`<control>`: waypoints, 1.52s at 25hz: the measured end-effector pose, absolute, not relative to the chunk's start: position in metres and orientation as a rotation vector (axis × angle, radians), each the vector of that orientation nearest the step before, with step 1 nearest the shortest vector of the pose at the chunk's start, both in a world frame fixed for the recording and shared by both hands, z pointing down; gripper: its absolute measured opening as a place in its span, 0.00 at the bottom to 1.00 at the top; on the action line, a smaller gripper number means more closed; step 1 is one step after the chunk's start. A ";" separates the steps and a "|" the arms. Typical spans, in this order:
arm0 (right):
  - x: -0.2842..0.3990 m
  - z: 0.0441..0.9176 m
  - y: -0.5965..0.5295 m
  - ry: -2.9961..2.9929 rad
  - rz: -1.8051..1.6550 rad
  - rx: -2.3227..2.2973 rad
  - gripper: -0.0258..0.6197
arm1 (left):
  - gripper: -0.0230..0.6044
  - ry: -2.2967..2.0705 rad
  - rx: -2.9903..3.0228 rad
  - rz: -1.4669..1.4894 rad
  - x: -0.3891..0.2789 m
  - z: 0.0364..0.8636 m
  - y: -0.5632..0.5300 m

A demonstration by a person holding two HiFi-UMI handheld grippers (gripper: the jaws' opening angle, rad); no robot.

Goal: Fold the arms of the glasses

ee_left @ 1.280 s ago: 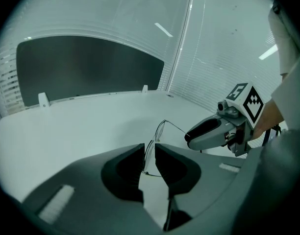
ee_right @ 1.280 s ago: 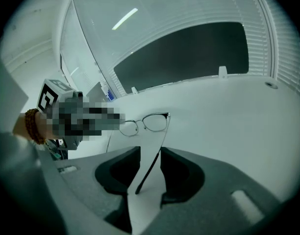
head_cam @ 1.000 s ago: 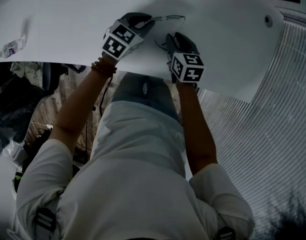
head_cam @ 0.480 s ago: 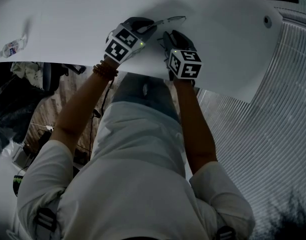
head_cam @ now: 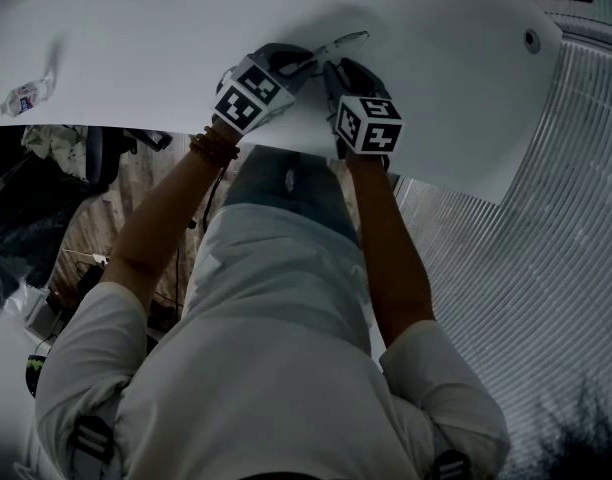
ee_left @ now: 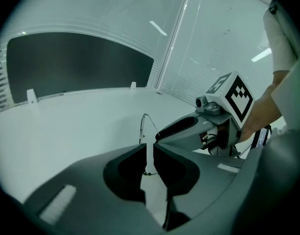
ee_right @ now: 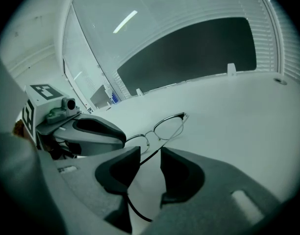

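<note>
The left tool [ee_left: 149, 153] pinches the glasses [ee_right: 168, 127]. The right tool [ee_right: 151, 166], spread, straddles one arm [ee_right: 146, 158]. Next, nudge it toward nine o'clock to fold it.

Table [head_cam: 136, 48]: white, smooth top with a curved near edge and a rounded right corner.
Glasses [head_cam: 341, 43]: thin wire frame, its front resting on the top close to the near edge.
Bottle [head_cam: 21, 96]: small and clear, lying at the table's left edge.
Round fitting [head_cam: 532, 40]: set into the top near the right corner.
</note>
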State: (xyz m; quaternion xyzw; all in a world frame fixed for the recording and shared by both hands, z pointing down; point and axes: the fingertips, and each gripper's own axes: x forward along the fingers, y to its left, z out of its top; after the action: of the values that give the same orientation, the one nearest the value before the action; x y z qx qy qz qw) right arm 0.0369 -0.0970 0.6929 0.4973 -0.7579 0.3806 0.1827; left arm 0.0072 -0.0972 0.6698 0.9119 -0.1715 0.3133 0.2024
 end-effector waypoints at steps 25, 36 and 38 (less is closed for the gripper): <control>0.081 0.679 -0.050 -2.178 1.020 1.430 0.33 | 0.16 -0.484 2.584 1.018 0.009 0.679 -0.102; 0.064 0.703 -0.021 -2.101 0.611 1.105 0.33 | 0.11 -0.469 2.591 1.052 0.012 0.686 -0.102; 0.067 0.703 -0.025 -2.097 0.579 1.101 0.26 | 0.11 -0.462 2.594 1.056 0.014 0.686 -0.103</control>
State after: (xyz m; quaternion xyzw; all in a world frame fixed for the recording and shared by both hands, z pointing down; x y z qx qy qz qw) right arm 0.0673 -0.0254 0.7025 0.4239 -0.8075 0.2229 0.3443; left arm 0.0138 -0.1025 0.6858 0.9033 -0.1608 0.3679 0.1509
